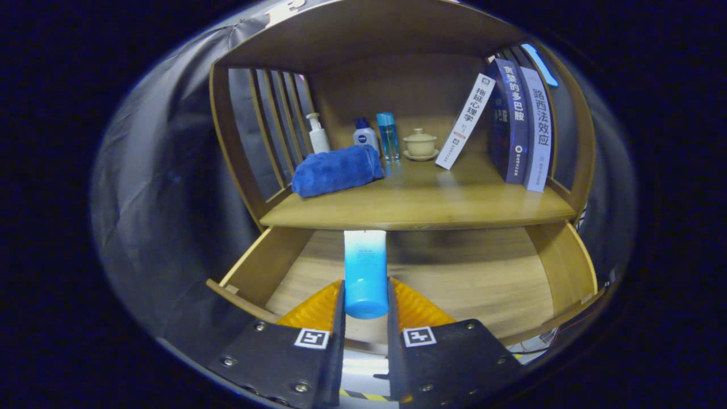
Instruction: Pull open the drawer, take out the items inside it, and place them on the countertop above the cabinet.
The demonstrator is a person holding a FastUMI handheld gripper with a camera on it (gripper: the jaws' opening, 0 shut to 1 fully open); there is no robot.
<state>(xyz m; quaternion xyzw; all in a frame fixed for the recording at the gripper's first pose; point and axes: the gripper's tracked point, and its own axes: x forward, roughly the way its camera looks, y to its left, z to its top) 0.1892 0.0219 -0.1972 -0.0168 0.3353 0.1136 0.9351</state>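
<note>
A light blue tube [364,272] with a white upper end stands upright between my two fingers, and my gripper [366,298] is shut on its lower, capped end. The tube hangs over the open wooden drawer [454,284], whose bare floor shows behind it. Just beyond, the countertop [420,207] forms the shelf above the drawer. On it lie a folded blue towel [336,169], a white pump bottle [317,133], a small white bottle with a blue cap [364,135], a slim blue bottle [387,135] and a lidded cream cup on a saucer [420,143].
Several books [519,128] stand at the shelf's right side, one white book [466,120] leaning against them. Wooden slats [272,122] form the cabinet's left wall. The front middle of the countertop is bare wood.
</note>
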